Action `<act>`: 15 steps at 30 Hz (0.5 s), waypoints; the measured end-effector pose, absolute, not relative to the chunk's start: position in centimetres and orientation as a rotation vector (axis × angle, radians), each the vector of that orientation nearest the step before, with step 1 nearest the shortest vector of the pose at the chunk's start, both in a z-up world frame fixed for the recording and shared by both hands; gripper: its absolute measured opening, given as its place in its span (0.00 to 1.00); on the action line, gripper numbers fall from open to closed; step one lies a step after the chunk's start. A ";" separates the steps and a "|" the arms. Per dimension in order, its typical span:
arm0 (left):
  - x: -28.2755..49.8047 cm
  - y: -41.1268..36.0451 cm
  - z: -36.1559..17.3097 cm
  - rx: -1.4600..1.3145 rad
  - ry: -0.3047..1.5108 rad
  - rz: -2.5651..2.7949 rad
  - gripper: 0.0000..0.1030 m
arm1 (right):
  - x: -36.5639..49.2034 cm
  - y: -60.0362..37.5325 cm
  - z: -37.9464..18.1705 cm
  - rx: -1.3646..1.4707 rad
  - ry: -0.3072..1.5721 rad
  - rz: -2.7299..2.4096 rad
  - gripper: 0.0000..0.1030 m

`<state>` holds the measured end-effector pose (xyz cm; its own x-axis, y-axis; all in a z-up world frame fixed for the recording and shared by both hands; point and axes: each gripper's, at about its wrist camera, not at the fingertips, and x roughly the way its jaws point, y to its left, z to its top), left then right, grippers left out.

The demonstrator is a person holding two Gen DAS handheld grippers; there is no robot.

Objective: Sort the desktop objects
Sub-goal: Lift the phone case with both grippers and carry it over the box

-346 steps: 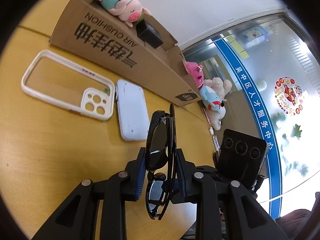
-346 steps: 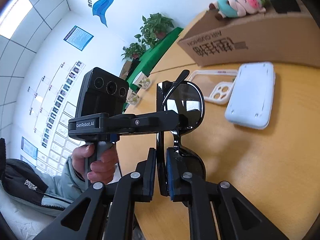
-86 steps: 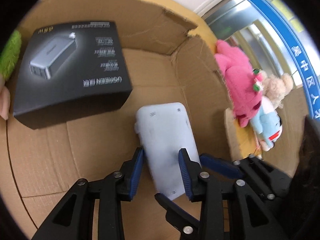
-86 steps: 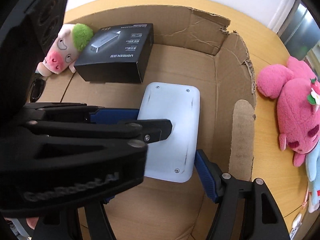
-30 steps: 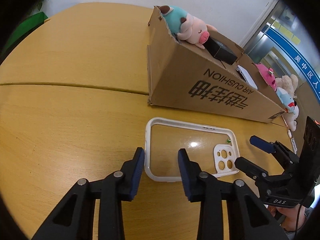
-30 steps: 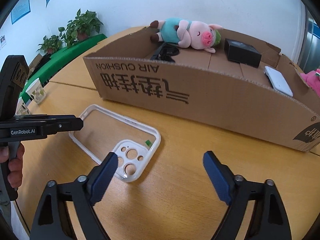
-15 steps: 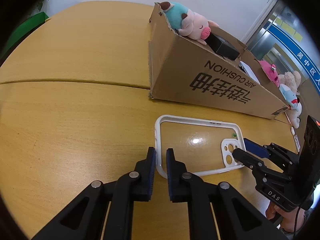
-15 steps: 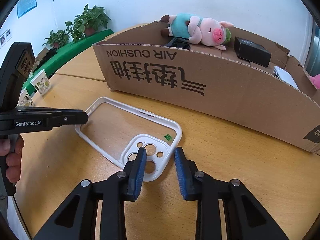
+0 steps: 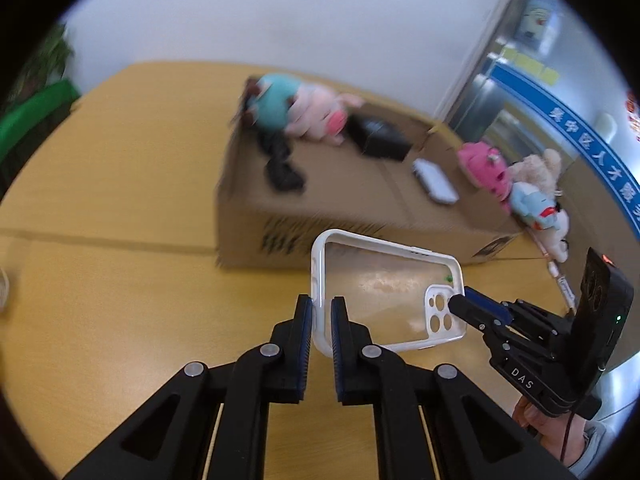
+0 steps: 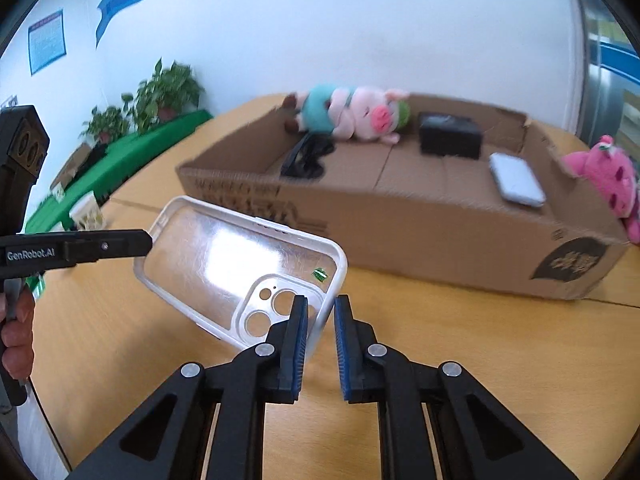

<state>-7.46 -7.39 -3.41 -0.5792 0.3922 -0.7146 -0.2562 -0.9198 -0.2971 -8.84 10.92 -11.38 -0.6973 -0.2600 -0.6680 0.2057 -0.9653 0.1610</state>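
Both grippers are on the clear phone case right now, one at each end, and it hangs in the air above the yellow wooden table. In the left wrist view the left gripper sits at lower centre, its blue pads pinched tight on the plain short edge of the case. At the right of that same frame the right gripper reaches in from the side and meets the case at its camera-cutout end.

Over in the right wrist view, the case tilts across the middle of the frame, white rim bright, a tiny green sticker near the lens holes. The right gripper at lower centre has the rim of the cutout corner between its fingers, and the jaws are closing on it; the left pad looks against the rim, the right one I cannot quite call. The left gripper comes in from the left edge, a hand wrapped round its handle.

Behind the case lies the cardboard box, open on top. Inside it: a plush pig at the upper left of the box, dark sunglasses just below it, a black box to the right, and a white power bank further right. A pink plush toy sits outside the box at the far right edge.
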 end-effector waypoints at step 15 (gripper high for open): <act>-11.1 2.8 14.9 -0.715 -0.074 2.507 0.08 | -7.9 21.2 10.1 0.533 0.085 -3.014 0.12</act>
